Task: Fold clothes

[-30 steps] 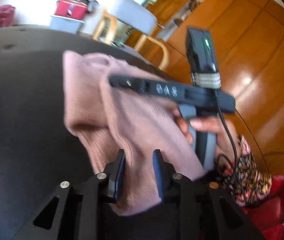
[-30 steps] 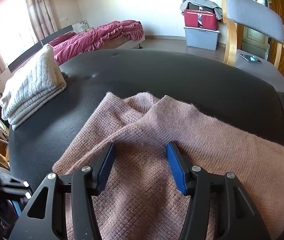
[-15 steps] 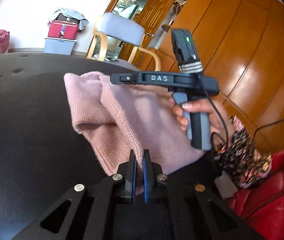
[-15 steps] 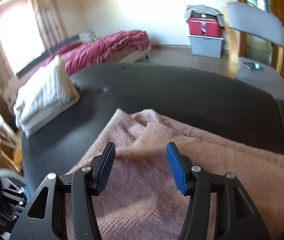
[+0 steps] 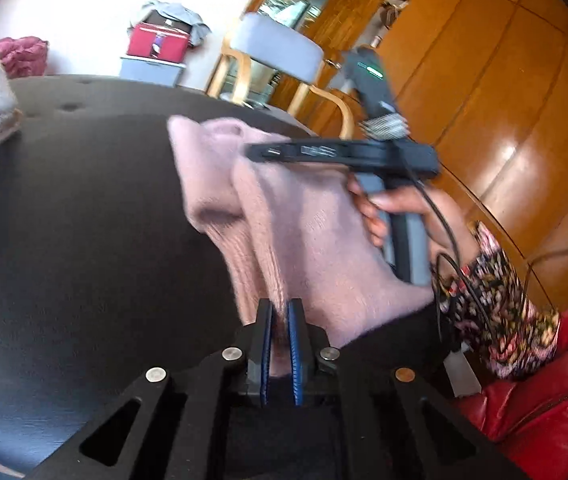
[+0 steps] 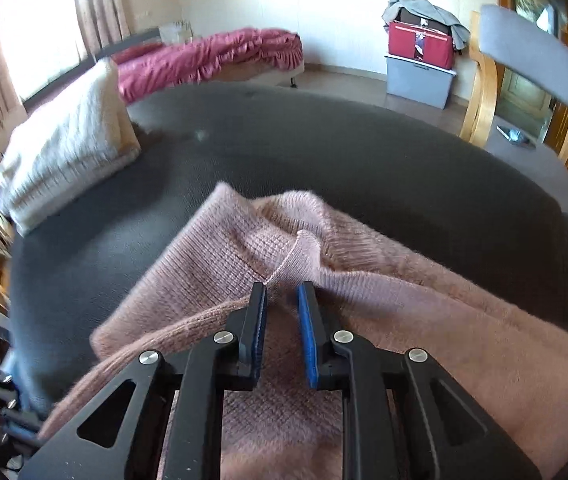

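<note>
Where left gripper (image 5: 280, 312) pinches pink sweater (image 5: 303, 232), blur hides the hem.

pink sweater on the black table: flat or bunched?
Bunched. The pink sweater shows raised folds and overlapping layers on the black table, not flat.

The left gripper (image 5: 280, 312) is matte black, its jaws lined with blue ribbed pads and its linkage arms pierced by triangular cut-outs and fixed with round silver screws. The right gripper (image 6: 282, 296) has the same build; in the left wrist view it shows a grey handle, a black top bar with pale lettering, a black box with a green light, and a thin black cable. The person's sleeve (image 5: 499, 304) is dark with a floral print.
</note>
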